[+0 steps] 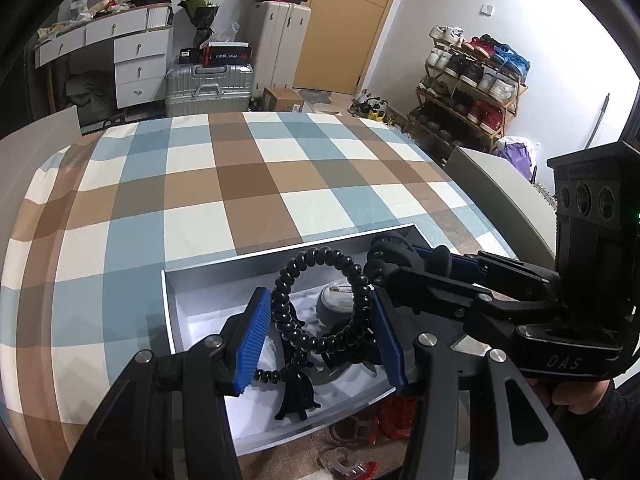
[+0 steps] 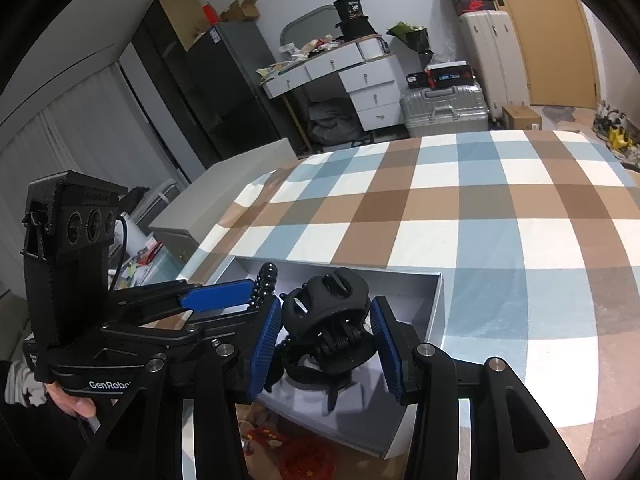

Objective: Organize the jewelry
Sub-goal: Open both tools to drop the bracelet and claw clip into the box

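The left tongs (image 1: 322, 336) are clamped on a black coiled hair tie (image 1: 320, 304), its blue pads (image 1: 252, 346) pressing the loop from both sides so the coil arches up above them. The right tongs (image 2: 326, 344) are clamped on a black claw clip (image 2: 326, 320), one blue pad against each side of it. In the left wrist view the right tongs come in from the right and hold the clip (image 1: 390, 256) just beside the top of the coil, over the far right part of the box.

Both pieces hang over an open white box (image 1: 200, 280) with a pale lining, which sits near the edge of a bed covered in a blue, brown and white checked sheet (image 1: 240, 176). Inside the box lie a round grey case (image 1: 334, 300) and more black pieces, too tangled to tell apart. On the near side of the box, outside it, lie a red clip (image 1: 396, 416) and a clear clip (image 1: 348, 464). A hand (image 2: 74, 400) grips the left handle.

Beyond the bed stand a white drawer desk (image 1: 132, 52), a silver suitcase (image 1: 208, 84) and a shoe rack (image 1: 472, 88).
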{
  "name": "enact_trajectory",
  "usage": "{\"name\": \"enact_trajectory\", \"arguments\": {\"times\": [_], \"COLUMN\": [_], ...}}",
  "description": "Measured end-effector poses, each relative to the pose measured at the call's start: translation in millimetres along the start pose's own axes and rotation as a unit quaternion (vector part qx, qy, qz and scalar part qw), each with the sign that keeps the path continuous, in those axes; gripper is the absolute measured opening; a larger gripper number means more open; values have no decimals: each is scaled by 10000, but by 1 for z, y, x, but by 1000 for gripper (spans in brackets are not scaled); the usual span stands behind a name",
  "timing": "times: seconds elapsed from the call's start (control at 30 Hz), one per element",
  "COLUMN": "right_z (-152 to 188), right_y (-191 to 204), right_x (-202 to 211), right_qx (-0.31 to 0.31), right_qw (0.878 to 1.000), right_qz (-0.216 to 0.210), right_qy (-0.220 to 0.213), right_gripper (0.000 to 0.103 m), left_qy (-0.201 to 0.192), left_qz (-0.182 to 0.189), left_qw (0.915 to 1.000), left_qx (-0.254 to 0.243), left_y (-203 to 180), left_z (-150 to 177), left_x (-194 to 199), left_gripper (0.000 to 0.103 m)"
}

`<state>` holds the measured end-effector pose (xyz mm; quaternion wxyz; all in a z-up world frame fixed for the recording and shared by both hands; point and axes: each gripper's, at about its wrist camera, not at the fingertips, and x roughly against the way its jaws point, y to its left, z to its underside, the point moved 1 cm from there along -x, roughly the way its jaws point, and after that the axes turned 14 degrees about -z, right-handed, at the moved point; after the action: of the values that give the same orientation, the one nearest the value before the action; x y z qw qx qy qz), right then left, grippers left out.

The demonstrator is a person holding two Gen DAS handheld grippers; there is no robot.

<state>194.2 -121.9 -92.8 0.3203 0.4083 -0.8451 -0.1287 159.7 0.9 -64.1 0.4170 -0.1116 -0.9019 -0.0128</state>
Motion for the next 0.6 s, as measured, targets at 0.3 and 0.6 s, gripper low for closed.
{"name": "enact_trajectory", "arguments": {"times": [0.3,0.6], "right_z": [-1,0], "right_y": [2,3], "right_x": [7,37], "right_qx": [53,-55], "right_qw": [9999,9983], "right_qz": [25,52], "right_qy": [-113,-576], "right_gripper": [47,52], "left_qy": [70,-116], "left_qz": [221,230], "left_qw": [9997,9996], "left_qx": [-4,-115], "left_y": [-1,-5], "left_z": [-3,-4], "left_x": [-4,10], "left_gripper": [46,76]}}
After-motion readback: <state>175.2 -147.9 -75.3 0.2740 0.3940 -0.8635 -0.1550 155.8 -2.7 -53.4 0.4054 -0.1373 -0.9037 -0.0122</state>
